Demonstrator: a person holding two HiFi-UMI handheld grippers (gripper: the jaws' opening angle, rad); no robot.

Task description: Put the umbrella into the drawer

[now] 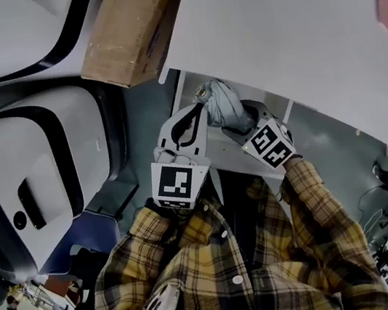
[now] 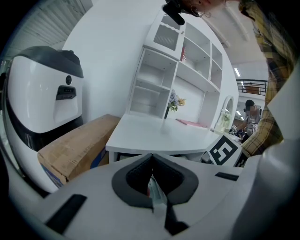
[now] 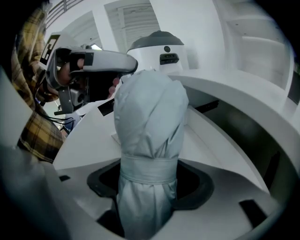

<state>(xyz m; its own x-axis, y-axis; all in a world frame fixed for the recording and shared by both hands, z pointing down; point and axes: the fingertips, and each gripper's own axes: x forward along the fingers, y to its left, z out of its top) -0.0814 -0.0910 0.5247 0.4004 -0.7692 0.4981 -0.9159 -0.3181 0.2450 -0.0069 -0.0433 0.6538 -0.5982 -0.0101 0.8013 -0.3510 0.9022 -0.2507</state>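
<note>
Workroom, grey floor, seen steeply from above. White desk, the largest item, fills the upper right of the head view, and a white shelf unit stands at the back of its top. Large white-and-black machine to the left. Cardboard box between the machine and the desk. Person in a plaid shirt, both arms forward. Right gripper: jaws closed round the umbrella, gripping it at the cloth band round its folded body. Left gripper: jaws almost together, pinching a thin strip, possibly a strap or fold at the umbrella's far end. The view is too close to be sure. Umbrella: grey, folded, held in the air just beside the desk's front edge and resting on nothing. Its long axis runs out along the right gripper's jaws and slants toward the left gripper, so the right gripper carries the weight and is likely the one to steer it in. Drawer: not clearly made out. Only a dark gap shows under the desk top, and whether that is an open drawer cannot be told. The umbrella's handle end is hidden behind the right gripper.
</note>
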